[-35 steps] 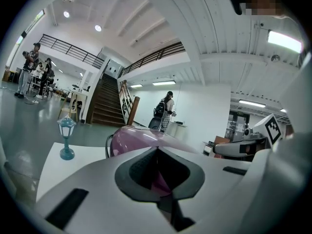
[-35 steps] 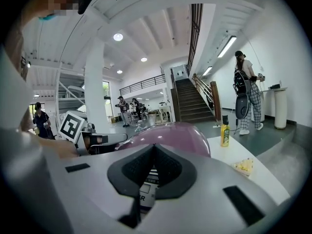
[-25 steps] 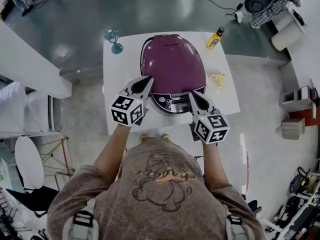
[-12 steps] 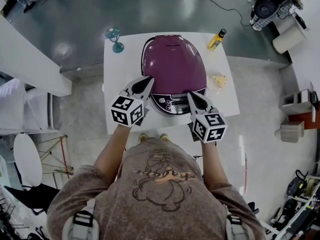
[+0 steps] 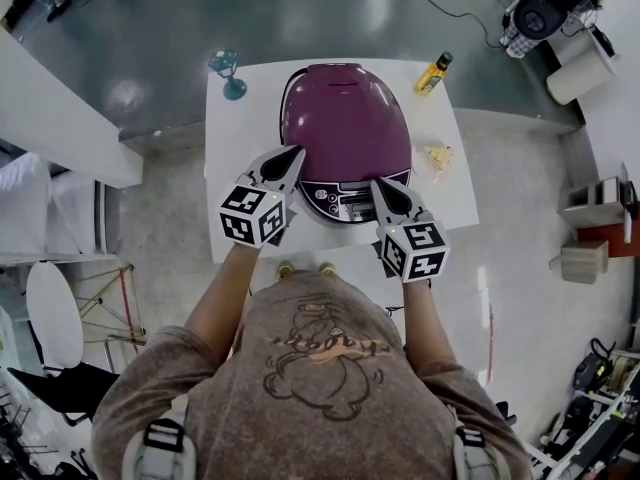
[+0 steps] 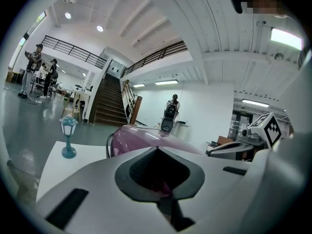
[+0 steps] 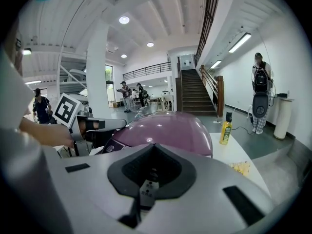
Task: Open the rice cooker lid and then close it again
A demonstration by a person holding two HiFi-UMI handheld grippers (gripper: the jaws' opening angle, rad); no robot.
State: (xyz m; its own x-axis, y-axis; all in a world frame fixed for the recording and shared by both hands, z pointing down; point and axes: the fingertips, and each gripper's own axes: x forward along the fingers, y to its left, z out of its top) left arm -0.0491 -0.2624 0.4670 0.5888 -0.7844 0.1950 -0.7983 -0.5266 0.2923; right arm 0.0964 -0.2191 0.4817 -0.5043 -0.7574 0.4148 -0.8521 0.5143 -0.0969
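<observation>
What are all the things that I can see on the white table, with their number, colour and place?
table: one, white, middle of the head view.
rice cooker: one, purple with a dark control panel at the front, centre of the table, lid down.
lantern ornament: one, teal, far left corner of the table.
bottle: one, yellow with a black cap, far right corner.
small crumpled item: one, pale yellow, right of the rice cooker; what it is cannot be told.
left gripper: one, grey with a marker cube, jaws together, at the rice cooker's front left.
right gripper: one, grey with a marker cube, jaws together, at the rice cooker's front right.
</observation>
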